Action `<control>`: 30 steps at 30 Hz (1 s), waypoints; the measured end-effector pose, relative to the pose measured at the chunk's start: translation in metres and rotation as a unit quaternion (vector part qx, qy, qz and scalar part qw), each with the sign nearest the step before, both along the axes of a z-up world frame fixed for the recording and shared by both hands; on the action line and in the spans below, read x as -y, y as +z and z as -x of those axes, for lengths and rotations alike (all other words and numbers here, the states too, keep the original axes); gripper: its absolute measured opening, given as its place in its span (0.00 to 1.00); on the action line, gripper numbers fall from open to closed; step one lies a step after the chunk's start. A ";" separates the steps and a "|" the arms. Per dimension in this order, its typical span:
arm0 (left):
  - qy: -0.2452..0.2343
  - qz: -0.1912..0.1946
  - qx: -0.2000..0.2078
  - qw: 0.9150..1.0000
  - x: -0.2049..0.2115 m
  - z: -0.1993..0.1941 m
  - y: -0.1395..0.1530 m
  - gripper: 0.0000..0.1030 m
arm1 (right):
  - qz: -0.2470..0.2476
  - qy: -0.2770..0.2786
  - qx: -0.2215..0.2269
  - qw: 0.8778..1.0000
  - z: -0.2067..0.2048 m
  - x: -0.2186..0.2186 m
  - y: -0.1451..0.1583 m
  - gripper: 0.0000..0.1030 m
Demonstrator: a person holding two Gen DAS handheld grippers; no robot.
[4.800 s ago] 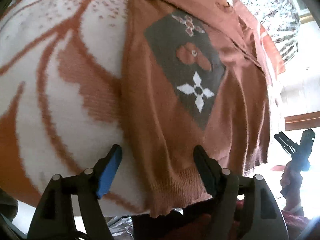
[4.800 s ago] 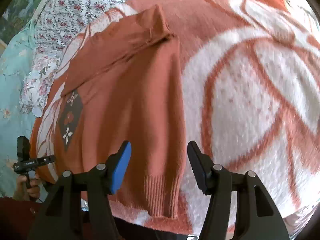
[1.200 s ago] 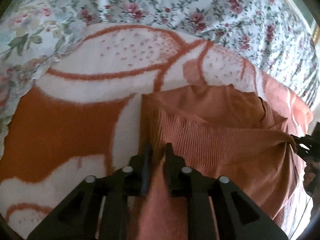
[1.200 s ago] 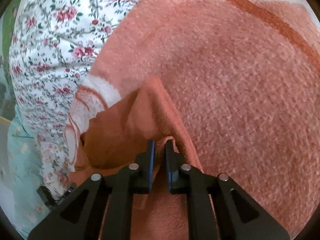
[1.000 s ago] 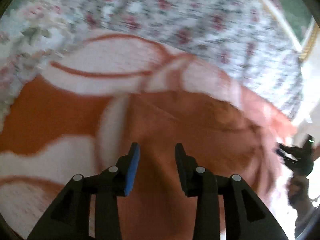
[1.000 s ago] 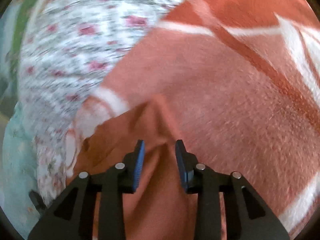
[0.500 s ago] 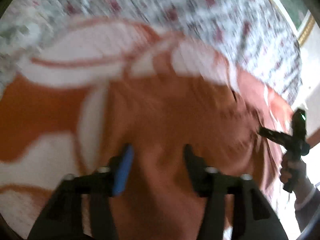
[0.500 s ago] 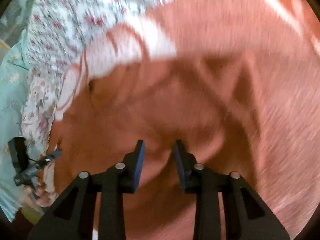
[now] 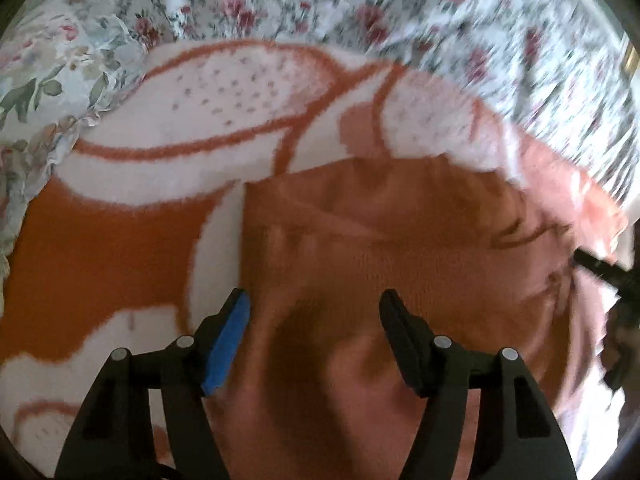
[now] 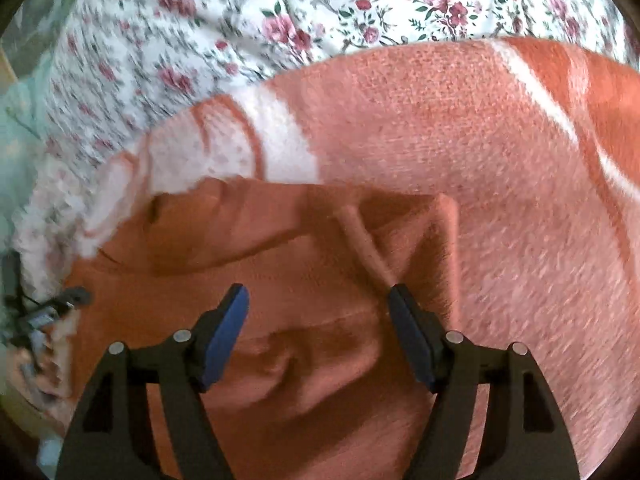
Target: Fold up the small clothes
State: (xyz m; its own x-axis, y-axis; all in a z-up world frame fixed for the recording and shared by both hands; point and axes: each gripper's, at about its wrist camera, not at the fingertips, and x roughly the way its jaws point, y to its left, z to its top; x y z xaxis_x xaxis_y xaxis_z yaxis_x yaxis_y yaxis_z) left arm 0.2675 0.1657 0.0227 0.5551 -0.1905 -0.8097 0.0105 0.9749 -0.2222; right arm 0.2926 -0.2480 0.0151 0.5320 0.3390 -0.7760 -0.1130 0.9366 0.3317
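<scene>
A small rust-orange knitted sweater (image 9: 380,248) lies folded over on an orange-and-white blanket (image 9: 120,248). My left gripper (image 9: 314,304) is open and empty, above the sweater's left part. The sweater also shows in the right wrist view (image 10: 280,272), with a fold ridge near its right edge. My right gripper (image 10: 318,300) is open and empty above it. The right gripper shows at the right edge of the left wrist view (image 9: 600,270); the left gripper shows at the left edge of the right wrist view (image 10: 44,308).
The blanket (image 10: 500,160) lies on a floral bedsheet (image 9: 360,8), also seen in the right wrist view (image 10: 280,12). A pale green cloth (image 10: 16,120) lies at the far left.
Both grippers were shut on the sweater's hem, brought over toward its top. They have since let go, opened wide and drawn back. The sweater now lies folded over.
</scene>
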 end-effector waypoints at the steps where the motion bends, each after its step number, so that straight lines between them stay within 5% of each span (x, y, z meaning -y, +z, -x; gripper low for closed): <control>1: -0.007 0.022 0.011 1.000 0.005 0.009 0.005 0.65 | -0.025 0.007 0.000 1.000 0.006 -0.001 0.004 0.71; 6: -0.071 0.127 0.010 0.989 0.033 0.041 0.000 0.66 | -0.122 0.078 -0.038 0.989 0.032 -0.027 -0.003 0.71; 9: -0.068 0.065 -0.033 0.995 0.039 0.048 -0.028 0.62 | -0.087 0.033 -0.066 0.993 0.037 -0.016 -0.021 0.71; 11: -0.062 0.060 -0.047 0.995 0.028 0.053 -0.038 0.46 | -0.065 -0.042 -0.080 0.994 0.042 0.014 -0.031 0.64; 12: -0.057 0.064 -0.047 0.995 0.021 0.057 -0.036 0.46 | -0.087 -0.078 -0.081 0.990 0.048 0.033 -0.030 0.64; 16: -0.023 0.064 -0.036 0.997 0.000 0.085 -0.018 0.60 | -0.100 -0.130 -0.065 0.984 0.080 0.053 -0.007 0.64; 22: -0.006 0.100 -0.030 0.994 -0.013 0.146 0.005 0.66 | -0.128 -0.135 -0.049 0.981 0.129 0.035 0.015 0.64; 26: -0.008 0.121 -0.042 0.992 -0.004 0.174 0.004 0.77 | -0.137 -0.127 -0.052 0.981 0.162 0.014 0.017 0.64; 30: -0.028 0.153 -0.063 0.986 0.005 0.189 -0.006 0.77 | -0.126 -0.115 -0.060 0.984 0.188 -0.007 0.021 0.65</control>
State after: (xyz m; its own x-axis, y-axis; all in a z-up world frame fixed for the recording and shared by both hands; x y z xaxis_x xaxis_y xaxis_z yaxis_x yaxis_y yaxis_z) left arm 0.0784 0.1605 0.0165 0.4359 -0.4643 -0.7710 0.0167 0.8607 -0.5089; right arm 0.1045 -0.2414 0.0360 0.5275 0.4098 -0.7442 0.1462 0.8191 0.5547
